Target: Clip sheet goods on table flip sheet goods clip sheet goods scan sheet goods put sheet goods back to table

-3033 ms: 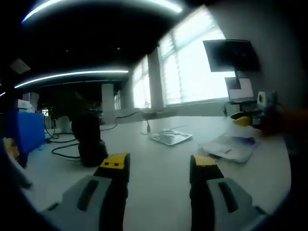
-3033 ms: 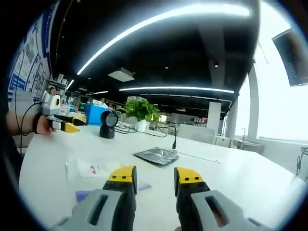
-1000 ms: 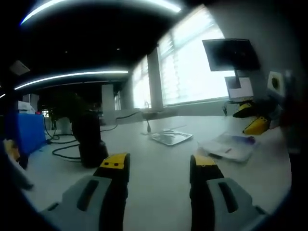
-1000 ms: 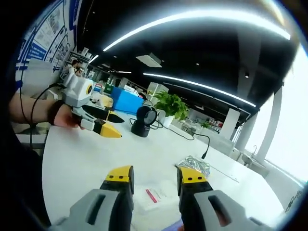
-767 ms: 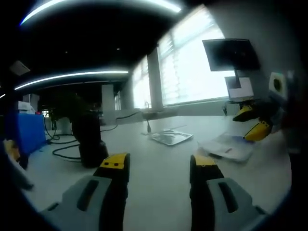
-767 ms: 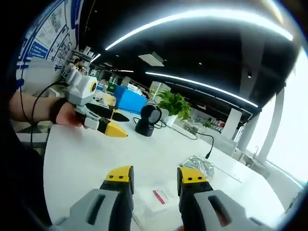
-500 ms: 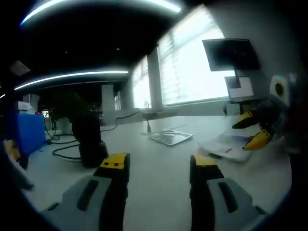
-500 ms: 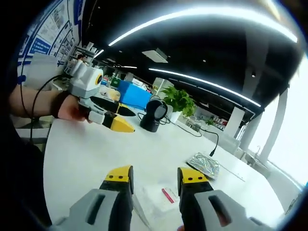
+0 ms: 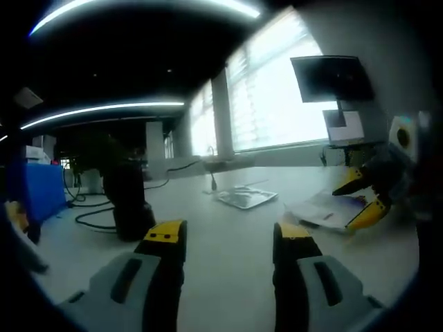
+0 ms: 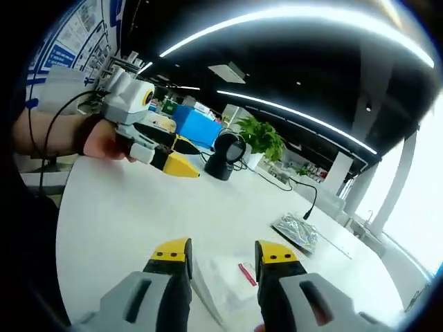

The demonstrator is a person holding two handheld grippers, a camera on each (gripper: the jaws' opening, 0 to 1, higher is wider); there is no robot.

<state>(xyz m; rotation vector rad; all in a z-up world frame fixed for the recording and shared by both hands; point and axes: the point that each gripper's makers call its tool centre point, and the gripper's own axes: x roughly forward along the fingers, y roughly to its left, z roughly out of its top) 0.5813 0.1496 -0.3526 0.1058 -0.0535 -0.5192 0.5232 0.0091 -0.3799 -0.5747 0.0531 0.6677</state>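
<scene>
In the left gripper view the left gripper [image 9: 228,238] hangs low over the white table [image 9: 228,207] with its yellow-tipped fingers [image 9: 165,232] set well apart and nothing between them. Ahead of it on the table lie a silvery foil pouch [image 9: 246,197] and, nearer the right side, a clear sheet goods packet [image 9: 325,211]. The right gripper [image 9: 363,200] reaches in from the right, its two yellow fingers spread, one above and one below the far edge of that packet; whether they touch it cannot be told. A dark barcode scanner [image 9: 128,200] stands on the table to the left, with cables trailing beside it

In the right gripper view the right gripper [image 10: 223,252] has its fingers [image 10: 172,250] apart, and the sheet goods packet [image 10: 232,280], clear with a red mark, lies flat on the table [image 10: 138,214] between and just beyond them. The foil pouch [image 10: 296,232] sits farther off to the right. The left gripper [image 10: 173,159] is held by a hand [image 10: 104,145] at the left, above the table, near the scanner [image 10: 228,155] and a green plant [image 10: 259,138]
</scene>
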